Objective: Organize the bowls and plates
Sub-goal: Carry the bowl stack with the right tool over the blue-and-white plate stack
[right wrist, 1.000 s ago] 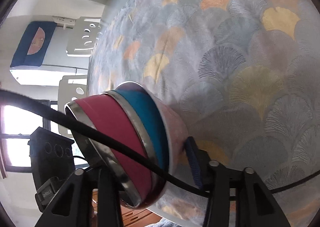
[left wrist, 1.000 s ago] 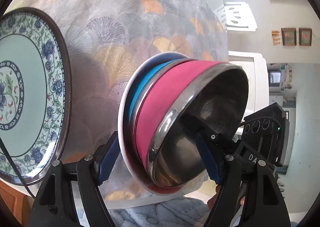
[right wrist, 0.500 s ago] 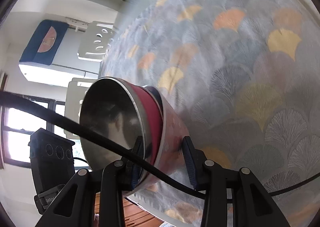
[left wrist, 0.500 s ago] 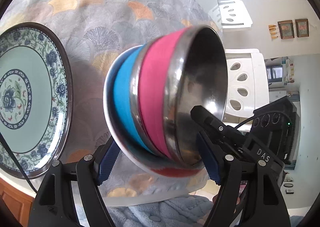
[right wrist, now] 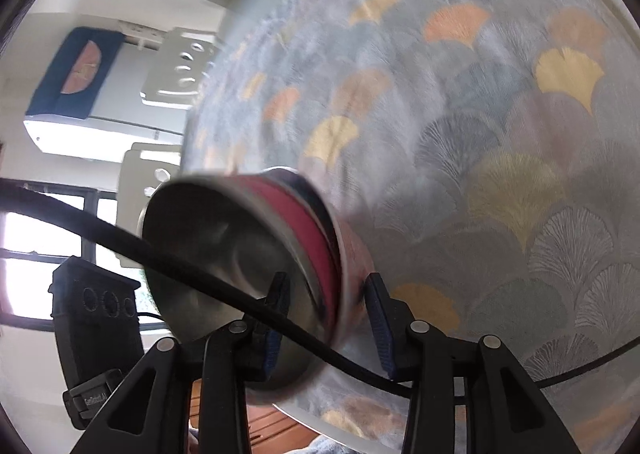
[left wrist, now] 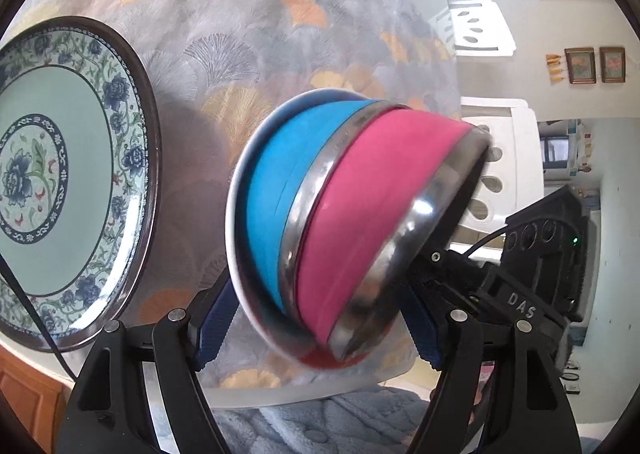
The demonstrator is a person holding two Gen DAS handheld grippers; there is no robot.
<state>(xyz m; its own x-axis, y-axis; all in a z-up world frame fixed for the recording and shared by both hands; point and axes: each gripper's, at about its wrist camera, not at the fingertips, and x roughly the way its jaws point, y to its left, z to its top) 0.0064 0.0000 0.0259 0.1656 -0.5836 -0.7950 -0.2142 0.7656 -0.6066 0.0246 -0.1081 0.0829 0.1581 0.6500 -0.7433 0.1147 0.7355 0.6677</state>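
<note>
Both grippers hold a tilted nest of bowls

The right gripper (right wrist: pixel 326 318), jaws opening, pinches the rim of the steel-lined pink bowl (left wrist: pixel 360 213); the left gripper (left wrist: pixel 320 328) spans the stacked blue bowl (left wrist: pixel 272 205) and white outer bowl (left wrist: pixel 236 238). Left of it lies the floral plate (left wrist: pixel 60 173) on the tabletop (left wrist: pixel 240 21). The loosening pinch risks letting the nest slide apart.

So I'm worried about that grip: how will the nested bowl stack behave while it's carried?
The bowl stack is tilted, so the pink bowl may slide out of the blue bowl. Their steel rims look smooth, probably slippery under the right gripper. Stiff, likely light, though the white outer bowl could chip.
</note>
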